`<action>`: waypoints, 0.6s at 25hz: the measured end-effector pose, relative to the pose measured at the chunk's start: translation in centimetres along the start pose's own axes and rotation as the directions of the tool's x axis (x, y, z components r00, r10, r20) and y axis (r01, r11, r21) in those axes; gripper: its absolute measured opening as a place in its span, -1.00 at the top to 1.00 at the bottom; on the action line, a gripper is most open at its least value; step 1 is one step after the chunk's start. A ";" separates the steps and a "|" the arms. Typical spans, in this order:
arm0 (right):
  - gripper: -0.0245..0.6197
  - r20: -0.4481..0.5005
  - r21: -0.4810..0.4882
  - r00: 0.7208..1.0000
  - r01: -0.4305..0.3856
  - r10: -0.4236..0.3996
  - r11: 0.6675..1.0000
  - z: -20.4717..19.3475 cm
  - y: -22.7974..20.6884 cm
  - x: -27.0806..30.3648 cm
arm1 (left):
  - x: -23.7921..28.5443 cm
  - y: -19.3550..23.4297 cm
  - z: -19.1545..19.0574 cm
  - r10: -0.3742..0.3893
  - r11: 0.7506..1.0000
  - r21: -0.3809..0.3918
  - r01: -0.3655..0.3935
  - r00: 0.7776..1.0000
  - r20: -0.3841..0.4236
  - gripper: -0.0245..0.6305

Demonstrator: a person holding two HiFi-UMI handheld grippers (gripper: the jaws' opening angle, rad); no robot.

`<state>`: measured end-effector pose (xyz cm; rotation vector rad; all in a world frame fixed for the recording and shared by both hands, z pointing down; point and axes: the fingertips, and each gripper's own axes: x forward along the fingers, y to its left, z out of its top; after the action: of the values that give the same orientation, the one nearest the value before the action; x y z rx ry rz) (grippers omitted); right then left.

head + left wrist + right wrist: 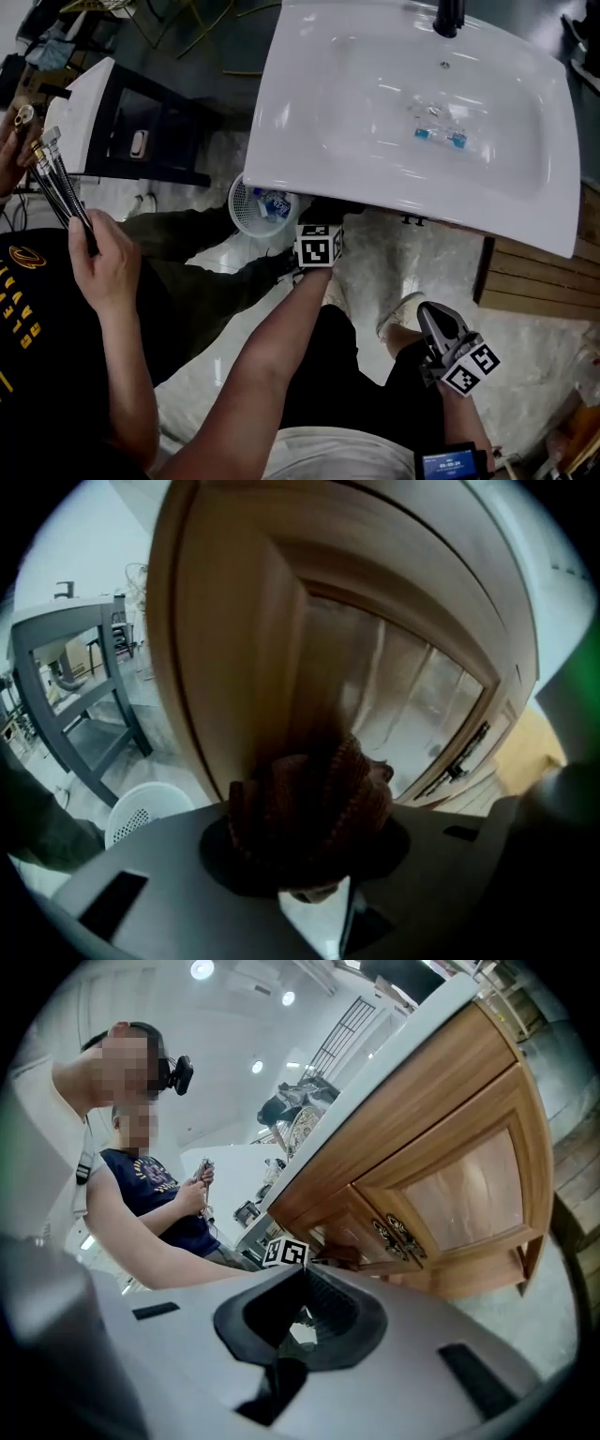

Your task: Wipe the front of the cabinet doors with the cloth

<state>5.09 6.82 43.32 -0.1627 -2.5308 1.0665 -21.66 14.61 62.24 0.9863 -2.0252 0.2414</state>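
A bunched brown cloth (309,803) sits in my left gripper (319,246), which is shut on it and presses it against the wooden cabinet door (234,667). That door has a pale glass panel and dark metal handles (459,757). In the head view the white basin hides the left jaws and the cloth. The right gripper view shows the cloth (337,1255) on the door just left of the handles (398,1237). My right gripper (433,323) hangs lower right, away from the cabinet, shut and holding nothing.
The white basin top (309,112) with a black tap (448,17) overhangs the cabinet. A white perforated bin (251,204) stands at the cabinet's left. A person at the left holds several brushes (56,187). A dark metal table frame (75,686) stands beyond.
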 end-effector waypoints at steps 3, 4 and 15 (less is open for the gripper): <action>0.88 -0.004 -0.010 1.000 -0.009 0.009 1.000 -0.1 0.5 0.9 | -0.6 1.2 0.0 0.031 0.998 -0.053 -0.030 0.999 0.020 0.46; 0.88 -0.003 -0.012 1.000 -0.013 0.013 1.000 0.0 0.8 1.2 | -0.9 1.6 0.0 0.041 0.997 -0.068 -0.040 0.999 0.024 0.46; 0.88 -0.007 0.003 1.000 -0.020 0.020 1.000 0.2 2.2 2.2 | -2.9 7.9 0.2 0.140 0.990 -0.023 -0.141 0.990 -0.031 0.46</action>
<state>2.90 8.77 42.27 -0.1902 -2.5266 1.0756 -26.50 21.40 61.36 0.8211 -2.0679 0.3036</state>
